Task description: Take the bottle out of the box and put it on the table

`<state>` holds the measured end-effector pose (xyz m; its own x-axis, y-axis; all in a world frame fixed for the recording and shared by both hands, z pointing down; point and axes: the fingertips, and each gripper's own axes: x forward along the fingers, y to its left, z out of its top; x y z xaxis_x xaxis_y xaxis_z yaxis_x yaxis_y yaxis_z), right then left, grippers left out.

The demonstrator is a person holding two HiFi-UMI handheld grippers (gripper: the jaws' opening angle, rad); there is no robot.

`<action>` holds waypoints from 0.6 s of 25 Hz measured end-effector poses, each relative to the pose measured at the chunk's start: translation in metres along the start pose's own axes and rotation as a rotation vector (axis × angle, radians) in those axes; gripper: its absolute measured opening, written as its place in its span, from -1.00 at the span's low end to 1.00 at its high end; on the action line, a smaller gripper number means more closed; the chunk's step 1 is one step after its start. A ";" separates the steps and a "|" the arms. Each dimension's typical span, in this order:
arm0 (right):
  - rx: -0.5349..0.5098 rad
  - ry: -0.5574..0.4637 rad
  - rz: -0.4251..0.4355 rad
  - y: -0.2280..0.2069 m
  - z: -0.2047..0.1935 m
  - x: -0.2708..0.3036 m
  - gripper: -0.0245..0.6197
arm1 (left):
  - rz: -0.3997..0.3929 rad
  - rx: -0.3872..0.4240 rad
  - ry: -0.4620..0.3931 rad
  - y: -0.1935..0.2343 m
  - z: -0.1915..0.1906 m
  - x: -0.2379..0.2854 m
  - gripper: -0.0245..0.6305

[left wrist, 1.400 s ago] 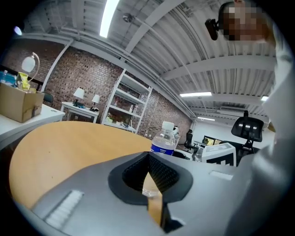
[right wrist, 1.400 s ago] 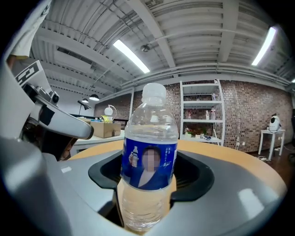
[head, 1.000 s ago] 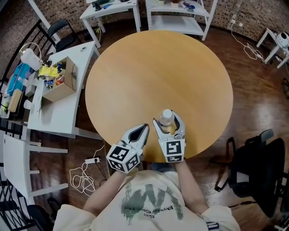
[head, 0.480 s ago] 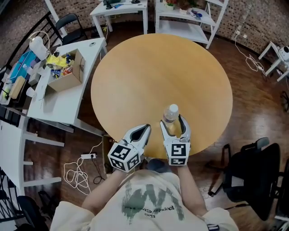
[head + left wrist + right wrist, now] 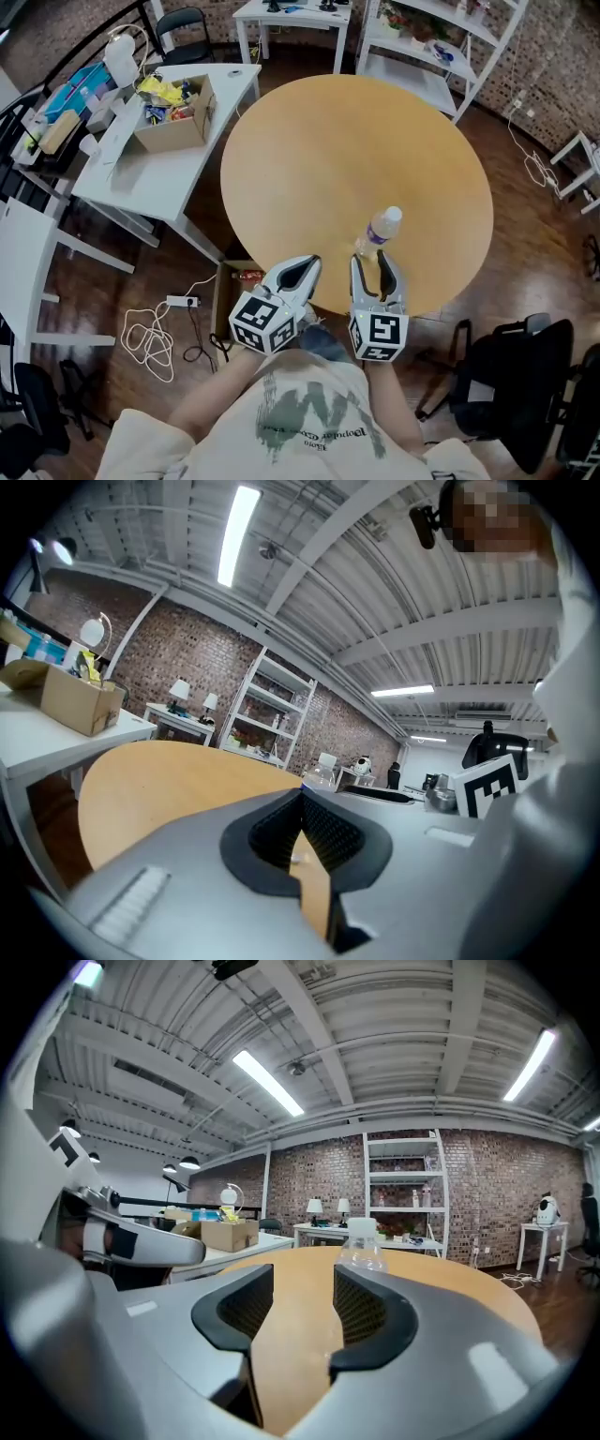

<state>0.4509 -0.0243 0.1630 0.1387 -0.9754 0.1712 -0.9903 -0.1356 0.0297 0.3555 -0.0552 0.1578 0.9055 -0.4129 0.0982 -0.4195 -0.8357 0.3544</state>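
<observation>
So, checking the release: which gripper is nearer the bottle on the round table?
Right. The right gripper sits just behind the bottle, its empty jaws apart, having just been closing; the left gripper is farther off to the bottle's left, jaws together.

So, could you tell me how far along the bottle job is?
Done: the bottle stands upright on the round table, released. In hand: nothing; the right gripper sits behind it, its empty jaws just closing partway. Remaining: nothing apparent.

I've got round table (image 5: 347,150) mostly bare, free to sweep across. Only obstacle on it: bottle (image 5: 382,228), upright nr my edge. On left, white desk (image 5: 141,183) w/ cardboard box (image 5: 173,131) sits close; black chair (image 5: 511,375) on right.
</observation>
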 end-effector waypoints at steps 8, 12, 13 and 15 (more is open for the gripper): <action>0.012 -0.028 0.079 0.058 0.018 -0.034 -0.92 | 0.008 0.039 -0.053 -0.016 0.007 -0.034 -0.93; 0.015 -0.015 0.117 0.077 0.016 -0.049 -0.93 | 0.007 0.035 -0.062 -0.022 0.004 -0.050 -0.93; 0.014 -0.014 0.125 0.081 0.017 -0.052 -0.93 | 0.006 0.038 -0.065 -0.024 0.004 -0.054 -0.93; 0.013 -0.016 0.138 0.089 0.019 -0.054 -0.93 | 0.007 0.045 -0.071 -0.025 0.004 -0.059 -0.93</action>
<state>0.3546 0.0134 0.1381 0.0014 -0.9875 0.1574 -1.0000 -0.0023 -0.0058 0.3118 -0.0115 0.1398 0.8965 -0.4417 0.0339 -0.4294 -0.8477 0.3114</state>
